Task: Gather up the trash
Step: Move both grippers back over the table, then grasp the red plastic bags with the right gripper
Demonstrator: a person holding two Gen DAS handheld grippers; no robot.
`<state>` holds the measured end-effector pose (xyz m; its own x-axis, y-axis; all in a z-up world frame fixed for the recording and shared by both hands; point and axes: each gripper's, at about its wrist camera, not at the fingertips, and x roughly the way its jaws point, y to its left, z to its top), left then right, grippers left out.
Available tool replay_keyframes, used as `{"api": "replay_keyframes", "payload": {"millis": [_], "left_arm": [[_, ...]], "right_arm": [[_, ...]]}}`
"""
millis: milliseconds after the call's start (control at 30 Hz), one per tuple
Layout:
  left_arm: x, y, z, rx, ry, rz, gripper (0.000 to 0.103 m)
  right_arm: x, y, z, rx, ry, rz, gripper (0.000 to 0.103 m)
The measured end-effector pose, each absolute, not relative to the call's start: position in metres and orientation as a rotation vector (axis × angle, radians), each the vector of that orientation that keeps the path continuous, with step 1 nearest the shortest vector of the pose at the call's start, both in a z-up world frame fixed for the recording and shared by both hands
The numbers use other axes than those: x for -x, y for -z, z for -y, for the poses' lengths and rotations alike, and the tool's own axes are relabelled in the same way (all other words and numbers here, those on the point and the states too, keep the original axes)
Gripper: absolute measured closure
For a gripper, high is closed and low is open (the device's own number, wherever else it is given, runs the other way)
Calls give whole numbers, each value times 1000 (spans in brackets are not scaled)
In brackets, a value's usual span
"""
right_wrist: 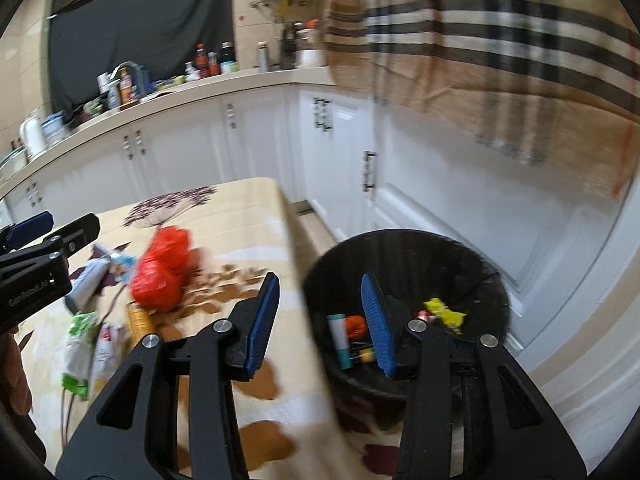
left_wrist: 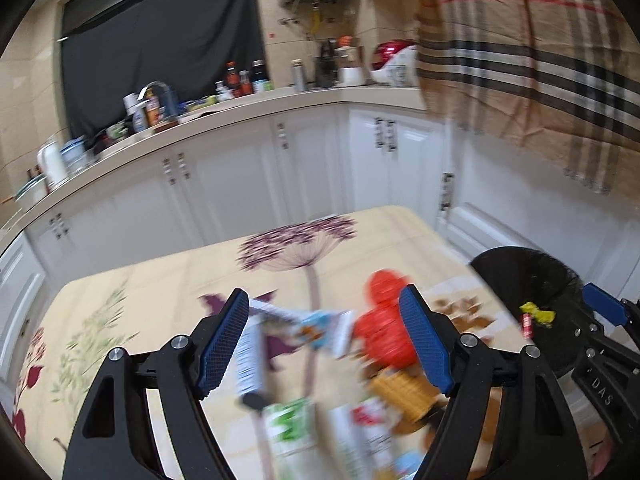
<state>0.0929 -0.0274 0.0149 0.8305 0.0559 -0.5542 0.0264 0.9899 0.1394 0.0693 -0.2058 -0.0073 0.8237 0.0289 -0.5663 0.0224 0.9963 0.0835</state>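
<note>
Trash (left_wrist: 320,332) lies heaped on the desk (left_wrist: 160,292) beside the bin (right_wrist: 404,256); both the left hand-held gripper (left_wrist: 324,344) and right hand-held gripper (right_wrist: 320,320) hang open and empty, ready to pick.

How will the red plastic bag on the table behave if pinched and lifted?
The red plastic bag looks thin and crumpled, so probably floppy, sagging from the pinch point. Its glossy film may slip. It bulges as if stuffed, so likely light; contents can't be seen.

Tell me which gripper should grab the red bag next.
Left gripper: open, empty jaws already frame the red bag. The right gripper sits over the bin, away from the pile.
</note>
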Motion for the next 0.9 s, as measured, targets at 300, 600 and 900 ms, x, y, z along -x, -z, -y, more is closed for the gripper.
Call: {"api": "replay_keyframes", "payload": {"millis": [300,600,900], "left_arm": [[-73,-4,-43,-102,-156,-628,28],[-69,7,-96,-52,-257,-658,28],[-71,15,-115,-26,-280,-677,28]], "right_arm": [[-77,4,145,-35,-115,-614,61],[-110,12,96,5,-188,-660,54],[-136,25,77,28,-199,-742,52]]}}
